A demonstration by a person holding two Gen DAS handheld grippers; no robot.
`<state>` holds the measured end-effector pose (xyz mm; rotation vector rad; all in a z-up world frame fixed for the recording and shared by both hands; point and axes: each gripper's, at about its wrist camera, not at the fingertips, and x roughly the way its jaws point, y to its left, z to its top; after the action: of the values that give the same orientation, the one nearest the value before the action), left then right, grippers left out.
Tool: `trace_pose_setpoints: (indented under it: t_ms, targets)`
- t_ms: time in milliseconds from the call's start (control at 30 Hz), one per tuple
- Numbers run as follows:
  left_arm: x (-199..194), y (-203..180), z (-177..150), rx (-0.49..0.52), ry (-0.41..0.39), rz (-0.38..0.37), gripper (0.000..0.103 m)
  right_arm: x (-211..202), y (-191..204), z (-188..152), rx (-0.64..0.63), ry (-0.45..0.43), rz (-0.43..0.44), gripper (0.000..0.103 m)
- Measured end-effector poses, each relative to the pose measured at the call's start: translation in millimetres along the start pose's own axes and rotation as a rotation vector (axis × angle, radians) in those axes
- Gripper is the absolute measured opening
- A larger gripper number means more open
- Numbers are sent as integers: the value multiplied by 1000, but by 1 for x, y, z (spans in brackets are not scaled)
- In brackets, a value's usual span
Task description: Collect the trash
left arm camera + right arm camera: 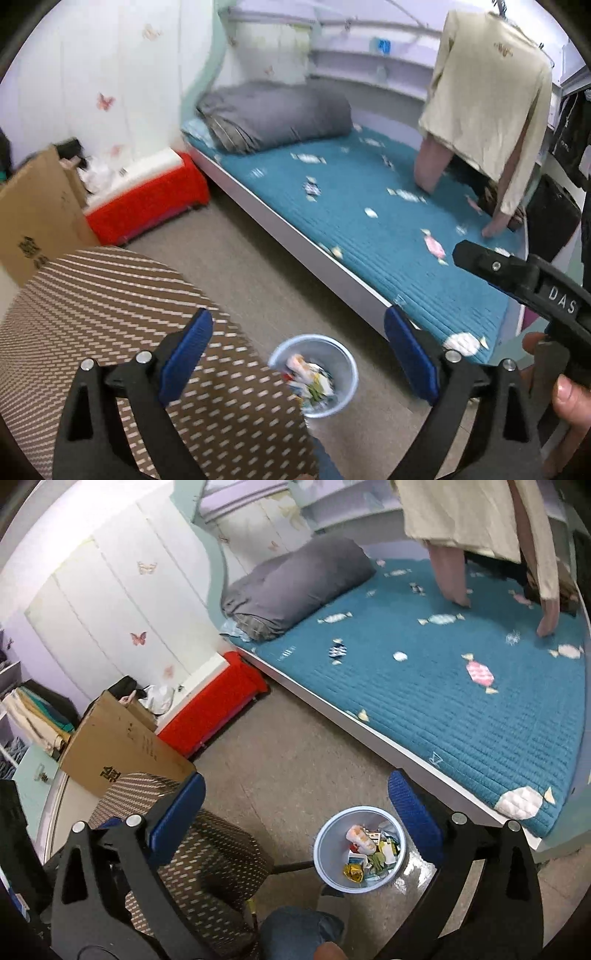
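Holding both grippers spread, empty: left gripper (pixel 297 354), right gripper (pixel 295 819). Bin (pixel 325 853) sitting below, right one hovering nearer.

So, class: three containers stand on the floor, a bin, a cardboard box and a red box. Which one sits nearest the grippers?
The pale blue bin, round and holding wrappers; it stands just beyond both grippers' open fingers, while the boxes stand by the wall.

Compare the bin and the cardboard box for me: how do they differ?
The bin is round and pale blue; the box is flat-sided brown cardboard. The bin stands upright on open floor between chair and bed; the box stands tilted beside the red stool. The bin shows wrappers inside; the box's contents cannot be seen. Both are open-topped and on the floor.
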<state>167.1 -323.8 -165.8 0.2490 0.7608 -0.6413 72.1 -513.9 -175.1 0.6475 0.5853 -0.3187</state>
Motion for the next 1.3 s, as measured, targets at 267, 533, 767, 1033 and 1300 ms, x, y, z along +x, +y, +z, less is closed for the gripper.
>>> trace_pose_setpoints:
  t_ms: [267,533,767,1033,1300]
  targets:
    - [-96,33,-10,-49,-147,143,98,-54,76,-7,-140,-47,49,97]
    - [-176,70,-28,-95,-253,349,98,-107,153,-24,-305,-117,96,97]
    - [-234,104,-42,-192,-326,401,98,-137,204,-37,-402,-169,142,97]
    - [-277,122,-52,-239,-388,446,98,-157,240,-48,-479,-216,172,97]
    - [-301,131,-58,-299,-422,467,98,-173,253,-52,-516,-257,176,97]
